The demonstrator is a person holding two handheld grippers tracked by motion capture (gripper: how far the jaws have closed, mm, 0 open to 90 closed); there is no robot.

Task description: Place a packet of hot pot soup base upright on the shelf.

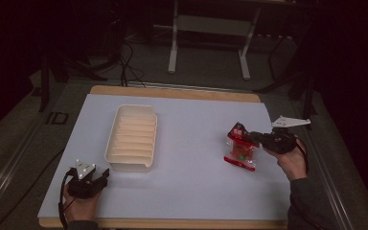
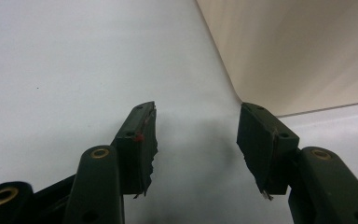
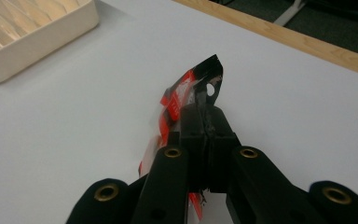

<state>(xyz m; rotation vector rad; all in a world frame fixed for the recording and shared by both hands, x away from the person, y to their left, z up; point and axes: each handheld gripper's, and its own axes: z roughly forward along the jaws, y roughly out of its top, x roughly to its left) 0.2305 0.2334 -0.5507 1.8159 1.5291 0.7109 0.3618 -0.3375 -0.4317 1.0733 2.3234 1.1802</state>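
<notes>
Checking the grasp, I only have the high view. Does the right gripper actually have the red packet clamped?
Observer: Yes. In the right gripper view the right gripper is shut on the red packet, pinching its black top edge near the hang hole.
Operator: Left one holding anything?
Observer: No. The left gripper has its jaws apart with bare white table between them.
Operator: How close is it to the tray?
Observer: The cream tray wall rises just beyond its right-hand jaw; whether they touch, I cannot tell.
</notes>
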